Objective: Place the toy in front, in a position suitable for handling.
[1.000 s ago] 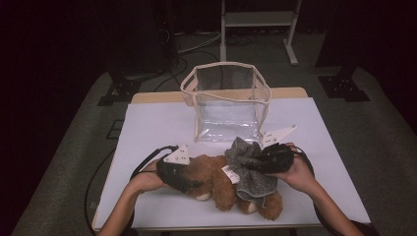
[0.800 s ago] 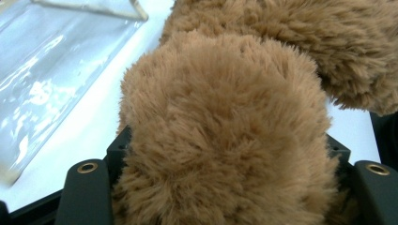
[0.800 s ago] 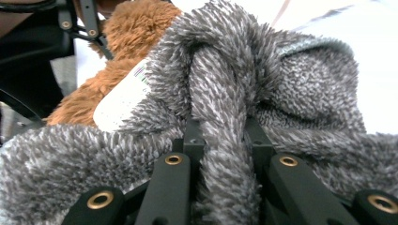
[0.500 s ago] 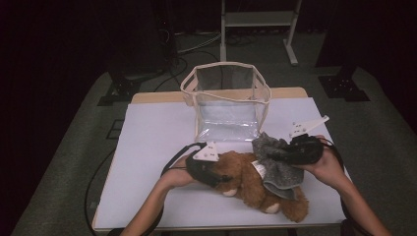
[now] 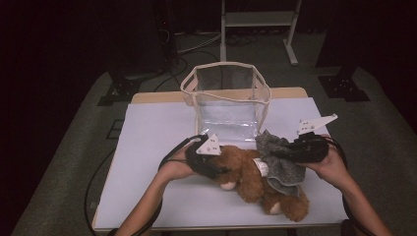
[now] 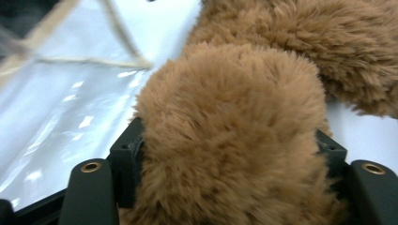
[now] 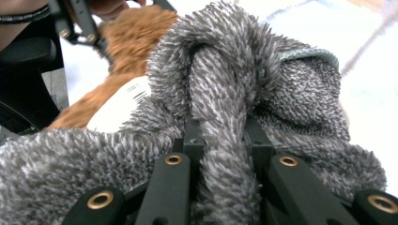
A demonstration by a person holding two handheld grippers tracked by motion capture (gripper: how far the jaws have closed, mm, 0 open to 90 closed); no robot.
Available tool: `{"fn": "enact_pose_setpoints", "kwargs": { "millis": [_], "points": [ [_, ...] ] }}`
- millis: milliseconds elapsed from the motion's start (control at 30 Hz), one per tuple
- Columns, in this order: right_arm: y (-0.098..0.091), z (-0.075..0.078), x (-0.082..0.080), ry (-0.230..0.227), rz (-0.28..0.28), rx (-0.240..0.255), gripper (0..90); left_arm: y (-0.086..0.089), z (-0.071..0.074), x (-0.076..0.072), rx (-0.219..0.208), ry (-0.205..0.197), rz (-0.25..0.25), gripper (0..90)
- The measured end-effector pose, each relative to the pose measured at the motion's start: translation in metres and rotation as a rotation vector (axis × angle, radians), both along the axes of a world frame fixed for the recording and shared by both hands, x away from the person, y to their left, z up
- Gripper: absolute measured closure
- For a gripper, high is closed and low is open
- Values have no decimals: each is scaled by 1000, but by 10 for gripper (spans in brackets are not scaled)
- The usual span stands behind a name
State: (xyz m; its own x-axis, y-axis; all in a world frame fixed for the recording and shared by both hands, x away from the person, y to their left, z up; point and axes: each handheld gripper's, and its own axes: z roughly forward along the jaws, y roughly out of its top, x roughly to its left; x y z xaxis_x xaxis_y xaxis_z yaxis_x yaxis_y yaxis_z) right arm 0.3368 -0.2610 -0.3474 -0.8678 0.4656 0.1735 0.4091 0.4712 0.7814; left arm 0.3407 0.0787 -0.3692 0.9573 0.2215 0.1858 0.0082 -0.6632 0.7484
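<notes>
Teddy bear point(image 5: 255, 179) now further right; left gripper point(image 5: 219, 169) closing on it; right gripper point(image 5: 275, 153) clamping grey cloth point(image 5: 280, 160).

Brown plush between the left gripper's jaws

A rounded lump of the brown plush toy point(image 6: 230, 136) sits between the two black jaws of the left gripper point(image 6: 230, 187), which have just been closing in on it; the fur bulges over both jaw tops and presses against them. More of the same toy stretches away at the far right. To the left lies the clear plastic bag point(image 6: 70, 108) with its cream trim, on the white table cover point(image 6: 361, 126).
</notes>
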Motion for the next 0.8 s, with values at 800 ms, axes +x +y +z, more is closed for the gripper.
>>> {"fn": "enact_pose_setpoints", "kwargs": {
  "millis": [800],
  "points": [
    [75, -19, -2, -20, 154, -37, 760, 72, 11, -24, -29, 67, 26, 167]
  ]
}}
